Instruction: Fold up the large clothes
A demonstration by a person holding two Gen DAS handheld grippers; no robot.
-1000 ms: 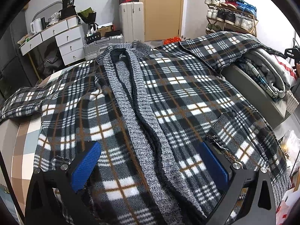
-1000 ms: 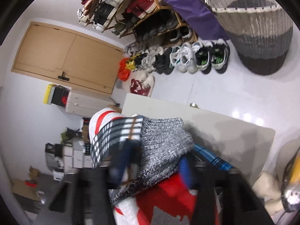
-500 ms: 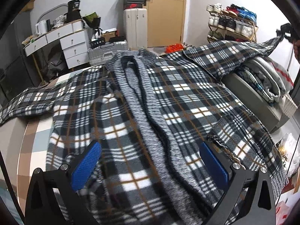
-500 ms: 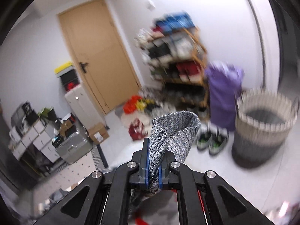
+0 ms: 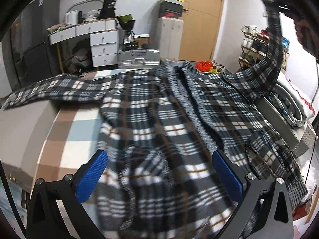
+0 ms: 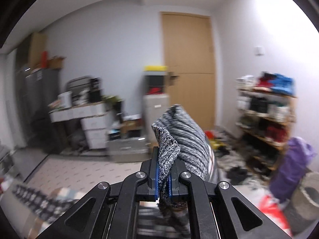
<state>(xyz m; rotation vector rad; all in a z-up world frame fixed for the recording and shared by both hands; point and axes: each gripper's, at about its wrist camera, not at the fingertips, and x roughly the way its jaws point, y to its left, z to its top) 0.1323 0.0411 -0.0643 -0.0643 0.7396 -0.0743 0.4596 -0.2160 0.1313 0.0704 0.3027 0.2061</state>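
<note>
1. The right gripper (image 6: 163, 176) was raised and pointed nearly level toward the door (image 6: 188, 67), jaws clenched on the jacket's knit cuff (image 6: 168, 155).
2. The left gripper (image 5: 159, 176) angled down over the bed's near edge, jaws wide apart and grasping nothing.
3. The jacket (image 5: 169, 119) lay spread across the bed (image 5: 65, 131), one sleeve (image 5: 273, 45) lifted at the right edge.
4. Folded clothes (image 5: 293, 103) sat beside that edge.

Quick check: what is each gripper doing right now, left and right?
Left gripper: open, holding nothing, above the plaid fleece jacket.
Right gripper: shut on the jacket's grey knit cuff.
</note>
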